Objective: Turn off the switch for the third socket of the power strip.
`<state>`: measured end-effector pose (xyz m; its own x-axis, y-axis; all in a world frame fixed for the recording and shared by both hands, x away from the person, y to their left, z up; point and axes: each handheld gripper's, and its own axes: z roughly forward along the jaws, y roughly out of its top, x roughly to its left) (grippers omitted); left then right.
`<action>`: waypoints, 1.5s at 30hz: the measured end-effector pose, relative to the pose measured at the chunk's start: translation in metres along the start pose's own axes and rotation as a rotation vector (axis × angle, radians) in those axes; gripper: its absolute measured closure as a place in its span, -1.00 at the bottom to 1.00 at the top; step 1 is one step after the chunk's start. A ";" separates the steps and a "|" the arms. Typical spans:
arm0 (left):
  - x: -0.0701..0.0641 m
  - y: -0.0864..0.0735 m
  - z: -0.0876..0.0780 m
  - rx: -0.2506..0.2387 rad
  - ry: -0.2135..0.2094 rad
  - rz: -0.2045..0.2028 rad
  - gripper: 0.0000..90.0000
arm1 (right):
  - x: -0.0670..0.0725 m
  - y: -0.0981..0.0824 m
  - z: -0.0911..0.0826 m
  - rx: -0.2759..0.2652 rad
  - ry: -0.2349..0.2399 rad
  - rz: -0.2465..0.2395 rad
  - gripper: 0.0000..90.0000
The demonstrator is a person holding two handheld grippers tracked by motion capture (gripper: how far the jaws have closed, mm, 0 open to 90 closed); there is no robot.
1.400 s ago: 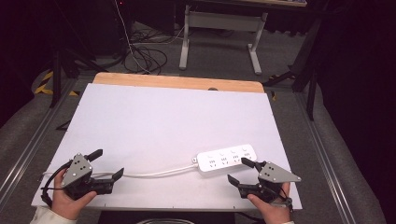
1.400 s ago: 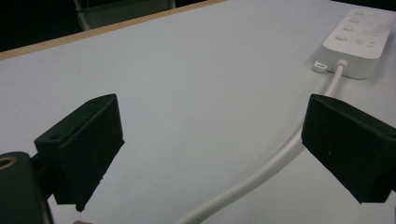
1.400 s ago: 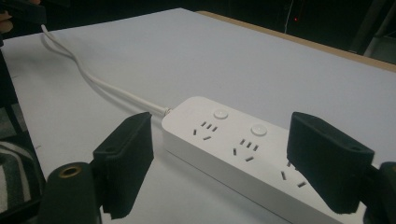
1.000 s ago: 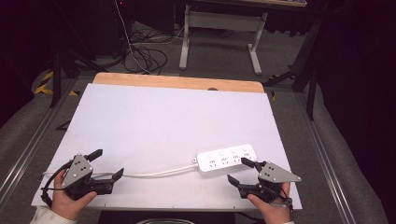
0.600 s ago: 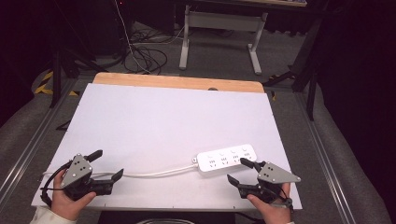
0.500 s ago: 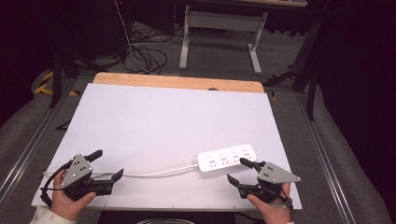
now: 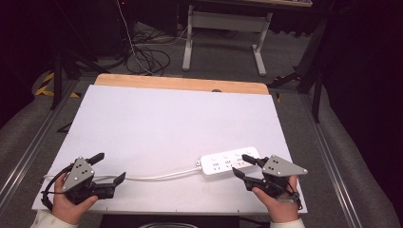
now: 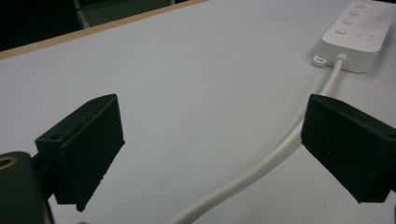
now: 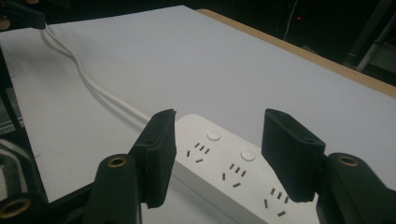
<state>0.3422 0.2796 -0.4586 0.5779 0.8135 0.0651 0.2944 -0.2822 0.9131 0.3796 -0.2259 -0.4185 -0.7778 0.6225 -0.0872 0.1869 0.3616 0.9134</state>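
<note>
A white power strip (image 7: 230, 161) lies flat near the table's front right, and its white cable (image 7: 157, 176) trails left along the front edge. My right gripper (image 7: 241, 165) is open at the strip's right end. In the right gripper view (image 9: 219, 149) the jaws stand on either side of the strip (image 9: 224, 163), above its sockets, and do not grip it. My left gripper (image 7: 110, 166) is open at the front left. In the left gripper view (image 8: 215, 140) the cable (image 8: 261, 163) runs on the table between the wide-apart jaws, with the strip (image 8: 357, 35) farther off.
The white table top (image 7: 180, 118) has a wooden strip (image 7: 180, 84) along its far edge. Beyond it, on the floor, stand a desk frame (image 7: 223, 28) and loose cables (image 7: 142, 52). Metal rails (image 7: 332, 156) run along both sides of the table.
</note>
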 end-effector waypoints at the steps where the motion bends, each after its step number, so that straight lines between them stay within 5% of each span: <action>1: 0.000 0.000 0.000 0.000 0.000 0.000 -0.86 | -0.001 0.001 0.000 0.002 0.000 0.003 0.01; 27: -0.002 0.001 -0.001 -0.003 0.000 0.004 -0.86 | -0.030 0.016 0.011 0.036 -0.026 0.046 0.06; 32: -0.002 0.001 -0.001 -0.001 -0.001 0.004 -0.86 | -0.032 0.016 0.013 0.053 -0.027 0.044 0.32; 36: -0.002 0.001 -0.001 -0.001 -0.002 0.007 -0.86 | -0.036 0.018 0.024 0.120 -0.049 0.011 0.86; 45: -0.002 0.000 0.000 0.000 0.000 0.009 -0.85 | -0.044 0.016 0.037 0.214 -0.090 0.046 1.00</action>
<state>0.3409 0.2782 -0.4581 0.5805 0.8110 0.0730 0.2897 -0.2895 0.9123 0.4398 -0.2217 -0.4146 -0.7107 0.6975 -0.0913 0.3511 0.4641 0.8132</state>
